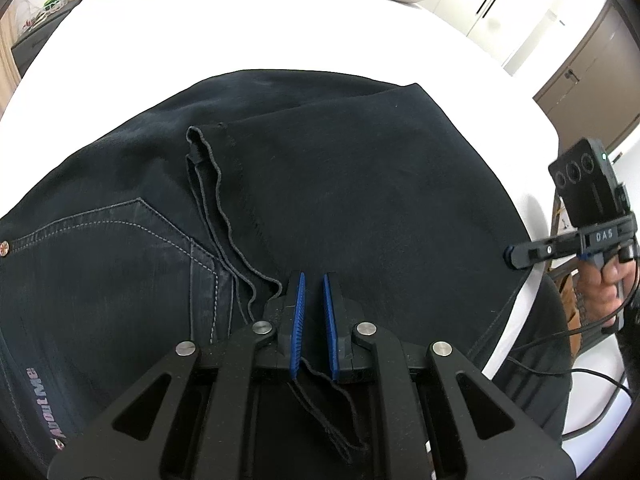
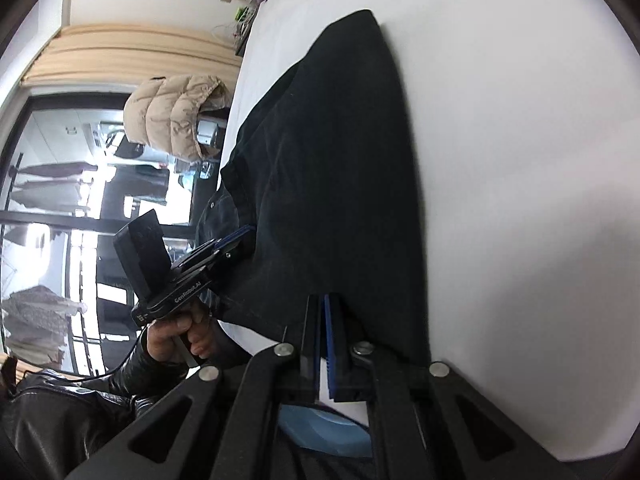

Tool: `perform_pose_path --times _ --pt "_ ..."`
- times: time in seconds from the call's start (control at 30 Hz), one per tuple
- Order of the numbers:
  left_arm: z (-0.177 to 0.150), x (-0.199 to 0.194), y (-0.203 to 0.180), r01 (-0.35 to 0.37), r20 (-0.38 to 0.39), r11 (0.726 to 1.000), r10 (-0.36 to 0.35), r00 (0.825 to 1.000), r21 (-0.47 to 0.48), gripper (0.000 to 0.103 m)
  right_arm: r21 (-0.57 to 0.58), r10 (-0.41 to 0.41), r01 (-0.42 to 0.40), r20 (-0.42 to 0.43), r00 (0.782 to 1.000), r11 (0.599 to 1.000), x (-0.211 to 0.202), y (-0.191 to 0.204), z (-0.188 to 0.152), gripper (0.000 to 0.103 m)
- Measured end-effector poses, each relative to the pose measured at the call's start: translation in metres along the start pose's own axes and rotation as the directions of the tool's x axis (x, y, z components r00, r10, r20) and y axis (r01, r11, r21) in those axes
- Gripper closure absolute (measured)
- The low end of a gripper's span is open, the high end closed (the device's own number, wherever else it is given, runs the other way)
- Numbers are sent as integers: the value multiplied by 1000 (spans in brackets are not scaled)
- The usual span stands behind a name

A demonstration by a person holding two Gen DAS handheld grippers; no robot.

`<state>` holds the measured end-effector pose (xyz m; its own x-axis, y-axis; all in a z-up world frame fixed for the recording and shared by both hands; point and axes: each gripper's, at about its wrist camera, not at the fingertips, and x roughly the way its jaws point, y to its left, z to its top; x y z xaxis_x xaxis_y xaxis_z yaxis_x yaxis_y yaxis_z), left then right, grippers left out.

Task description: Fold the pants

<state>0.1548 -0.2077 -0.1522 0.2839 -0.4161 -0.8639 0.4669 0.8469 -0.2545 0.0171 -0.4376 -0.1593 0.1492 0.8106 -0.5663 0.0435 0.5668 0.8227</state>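
— From the left gripper's (image 1: pixel 314 280) camera, where are they? 
— The dark navy denim pants (image 1: pixel 320 184) lie spread on the white bed (image 1: pixel 240 32), one leg already doubled over the seat. That gripper's blue pads look nearly shut, with a thin dark thread running between them; I can't tell if any cloth is pinched.
— How would they handle?
— I'd guess heavyish, limp denim that drags rather than slides. The hem or waistband would be the best place to grip.
— And the right gripper's (image 2: pixel 322 298) camera?
— The same pants run away along the bed as a long dark strip. Its jaws are clenched tight at the near edge of the cloth; whether they hold fabric I can't tell.
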Motion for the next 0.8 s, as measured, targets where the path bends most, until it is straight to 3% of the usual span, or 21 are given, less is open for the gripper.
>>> perform_pose_path --times 0.17,0.2,0.3,0.37,0.43,0.47,0.57,0.67,0.8 --pt "-9 -8 6 28 39 1000 -27 999 -4 93 -21 -59 60 38 998 998 -10 15 -12 100" --pt "-11 -10 7 31 48 999 -31 998 -4 93 -33 -62 63 47 997 997 -13 22 -13 95" --pt "-18 -15 11 44 70 999 -44 997 -9 93 -104 1 9 102 995 995 -18 56 -5 94" --pt "-21 -17 12 44 75 999 -44 996 -10 93 -146 45 -26 125 991 989 -11 78 8 84" --pt "-23 -20 14 45 77 999 -44 996 -15 93 -158 59 -38 128 990 987 6 92 26 65" --pt "-24 -22 15 46 78 999 -45 996 -17 93 -146 57 -38 129 990 988 17 95 36 64" --pt "-31 -32 21 64 87 997 -61 994 -36 93 -73 37 -29 111 993 997 49 87 62 64" --pt "-43 -48 35 82 108 993 -72 992 -87 93 40 -47 45 49 998 998 87 69 76 66" --pt "-67 -83 69 108 179 975 -74 981 -193 93 46 -82 79 70 994 996 98 59 71 89"
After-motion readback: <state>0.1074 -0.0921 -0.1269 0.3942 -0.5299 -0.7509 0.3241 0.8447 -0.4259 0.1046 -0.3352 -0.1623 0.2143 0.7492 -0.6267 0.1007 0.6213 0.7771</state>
